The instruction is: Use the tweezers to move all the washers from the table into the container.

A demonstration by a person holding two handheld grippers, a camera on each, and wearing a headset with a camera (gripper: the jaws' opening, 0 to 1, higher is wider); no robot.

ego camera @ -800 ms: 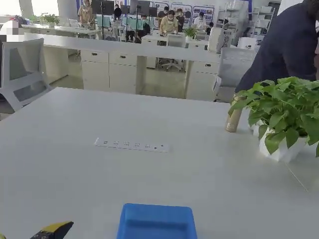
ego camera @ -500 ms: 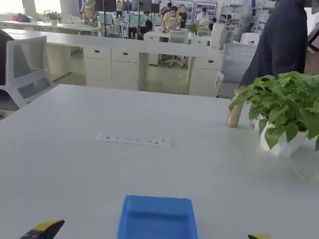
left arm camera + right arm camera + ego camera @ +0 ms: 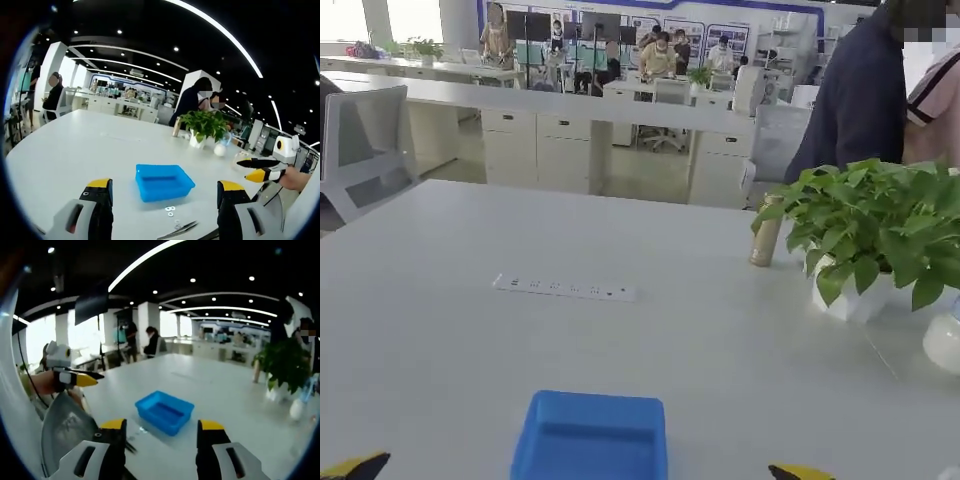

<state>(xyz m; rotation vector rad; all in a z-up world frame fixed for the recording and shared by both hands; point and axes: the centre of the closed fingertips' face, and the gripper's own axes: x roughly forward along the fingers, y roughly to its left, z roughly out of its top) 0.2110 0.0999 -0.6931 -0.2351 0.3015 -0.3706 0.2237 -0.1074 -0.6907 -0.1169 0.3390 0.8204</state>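
Left claw [image 3: 165, 184], right claw [image 3: 162, 424] wide open, empty. Tiny flat metal washers [image 3: 170, 209], 6 o'clock of blue rectangular plastic container [image 3: 164, 181]: likely light, slippery. Slim metal tweezers [image 3: 181, 229]: pinch mid-legs.

Bright even ceiling light, soft shadows, fisheye bending at edges, right gripper view blurred
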